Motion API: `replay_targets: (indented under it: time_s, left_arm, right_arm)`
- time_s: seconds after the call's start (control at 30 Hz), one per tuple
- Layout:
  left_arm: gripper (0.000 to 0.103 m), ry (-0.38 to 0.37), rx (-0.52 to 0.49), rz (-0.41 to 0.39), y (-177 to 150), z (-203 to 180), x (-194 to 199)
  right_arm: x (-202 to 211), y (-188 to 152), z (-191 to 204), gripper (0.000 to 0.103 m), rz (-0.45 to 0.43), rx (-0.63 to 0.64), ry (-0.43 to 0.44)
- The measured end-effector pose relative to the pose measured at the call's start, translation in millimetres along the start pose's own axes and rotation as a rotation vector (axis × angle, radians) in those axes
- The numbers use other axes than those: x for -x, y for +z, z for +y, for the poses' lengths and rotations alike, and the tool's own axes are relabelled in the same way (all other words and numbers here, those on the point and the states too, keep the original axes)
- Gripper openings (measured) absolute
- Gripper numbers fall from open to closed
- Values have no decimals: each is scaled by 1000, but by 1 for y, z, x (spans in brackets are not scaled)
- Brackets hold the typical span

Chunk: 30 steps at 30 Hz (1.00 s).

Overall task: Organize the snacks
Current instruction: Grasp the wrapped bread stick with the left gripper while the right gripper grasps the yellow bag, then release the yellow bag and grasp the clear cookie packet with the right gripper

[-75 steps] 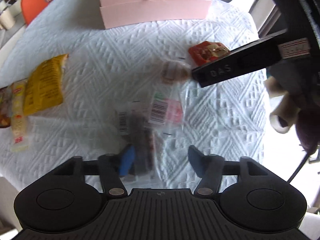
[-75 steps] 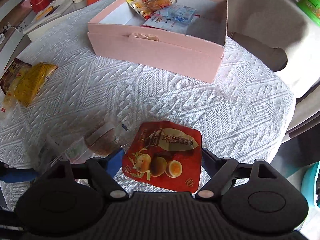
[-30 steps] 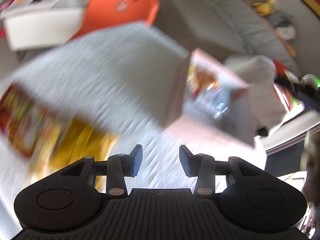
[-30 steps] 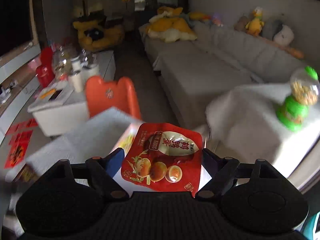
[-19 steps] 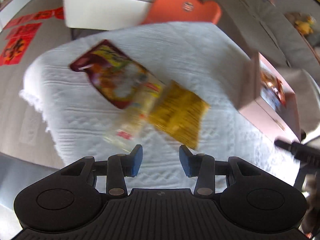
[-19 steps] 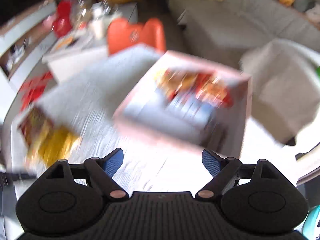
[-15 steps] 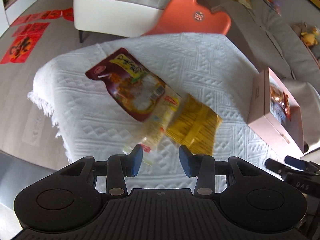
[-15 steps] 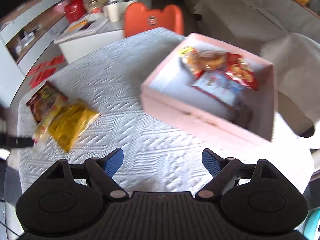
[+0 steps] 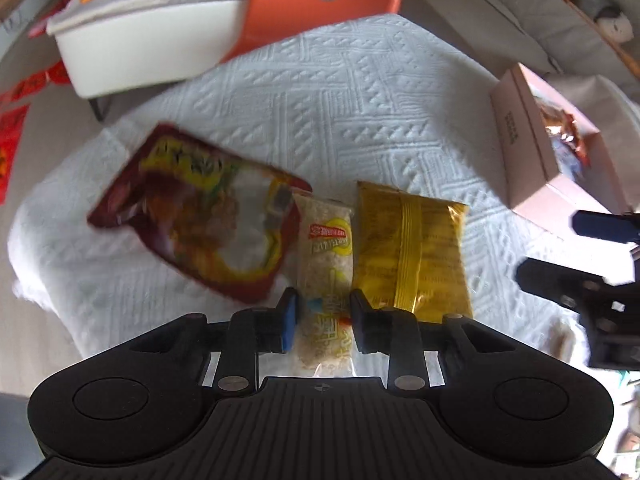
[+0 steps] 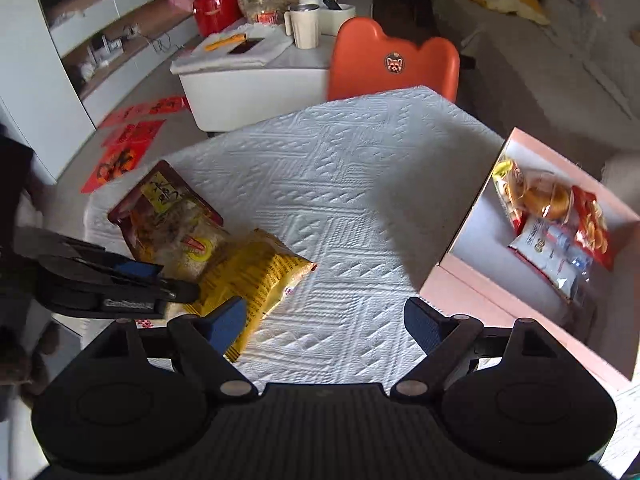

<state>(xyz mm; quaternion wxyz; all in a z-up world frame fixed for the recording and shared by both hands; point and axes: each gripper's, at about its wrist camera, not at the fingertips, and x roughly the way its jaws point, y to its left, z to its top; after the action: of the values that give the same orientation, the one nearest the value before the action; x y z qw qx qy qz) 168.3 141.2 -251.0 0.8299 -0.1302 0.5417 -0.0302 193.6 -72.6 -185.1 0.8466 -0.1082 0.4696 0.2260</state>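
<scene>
White tablecloth point(image 9: 360, 92): left gripper point(image 9: 323, 317) straddles rice-cracker pack point(image 9: 326, 264) (jaws parted).

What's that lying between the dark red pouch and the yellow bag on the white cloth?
A narrow clear pack of pale rice crackers, seen best in the left wrist view, lies between the dark red pouch and yellow bag.
</scene>
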Motion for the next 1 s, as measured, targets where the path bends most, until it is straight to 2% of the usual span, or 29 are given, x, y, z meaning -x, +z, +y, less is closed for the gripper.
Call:
replay_targets:
  time_s: [0.07,0.17,0.3,0.4,0.5,0.57,0.63,0.77,0.83,1.0]
  left_arm:
    - [32,-52,53,24,-15,7,6]
    - [32,-81,71,43,-39,10,14]
    - [32,-116,92,65,-53,11,20]
    - [32,-115,90,82,-51,10,19]
    - [32,-110,75,100,-47,8,17]
    - [33,-113,61,101,-45,7,14]
    - [33,-116,53,102,-44,6,14]
    - [33,-116,42,111,-41,4,11]
    - [33,-124,34,113,-39,3,9]
    - [33,-109,-9,113,-34,-9,4]
  right_arm:
    - [-6,0,5,87,21,17,-30]
    - [-18,5,11,87,57,-29,-2]
    - [-43,27,27,87,87,-126,37]
    - [-77,42,46,87,131,-74,-25]
    - [-96,39,53,83,159,-1,-101]
    - [-87,27,46,82,157,-7,-97]
    - [-76,5,37,84,165,2,-137]
    - [-30,-48,19,84,83,11,-241]
    - [-4,-75,8,85,52,-44,-240]
    - [17,-126,-14,85,139,-250,-297]
